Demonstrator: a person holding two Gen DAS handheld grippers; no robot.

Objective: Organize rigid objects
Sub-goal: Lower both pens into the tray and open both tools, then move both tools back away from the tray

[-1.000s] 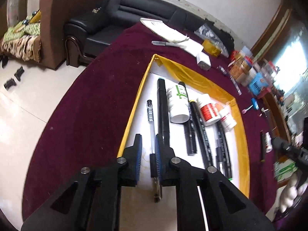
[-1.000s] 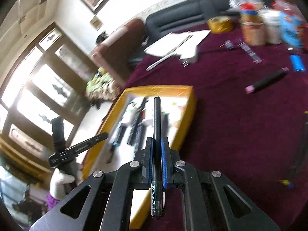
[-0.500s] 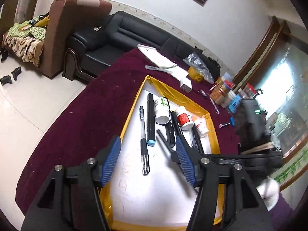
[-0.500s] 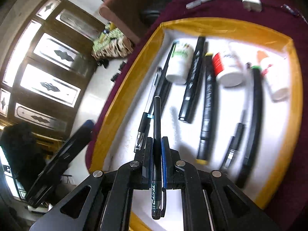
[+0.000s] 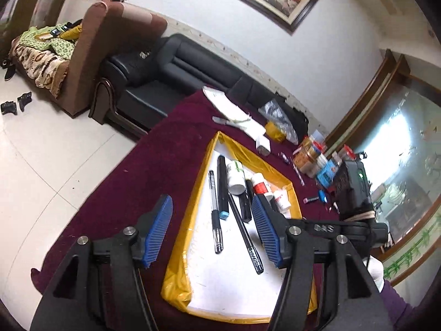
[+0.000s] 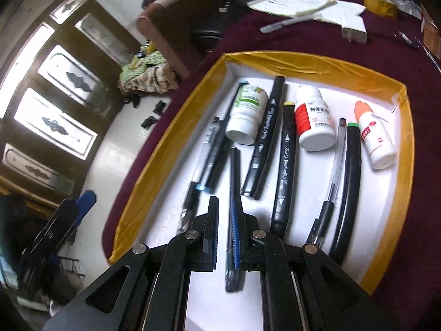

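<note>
Right gripper (image 6: 226, 207): jaws almost together on the black pen (image 6: 234, 171); blue pad on the picture's right lies against the barrel; thin pale strip shows at the other pad, so how firmly it presses is unclear; read as gripped

Pen's long axis runs along the line the gripper points; far end heads away toward the tray's back wall, stopping just short of the green-label bottle (image 6: 246, 115); printed butt end sticks out behind the pads toward the camera

Pen is inside the yellow-rimmed tray (image 6: 303, 63), low over its white floor; contact with the floor cannot be told; clear-barrel pen (image 6: 204, 149) just beside it on one side, black marker (image 6: 264, 138) on the other, both roughly parallel to it

Judgement: the gap between those two is the slot; the pen is already lined up with it, so the coming move needs a release, not a turn

Left gripper (image 5: 210, 201): jaws have just been opening and stand apart, nothing between them; it hangs back over the tray's near end, so the right hand is the nearer
</note>
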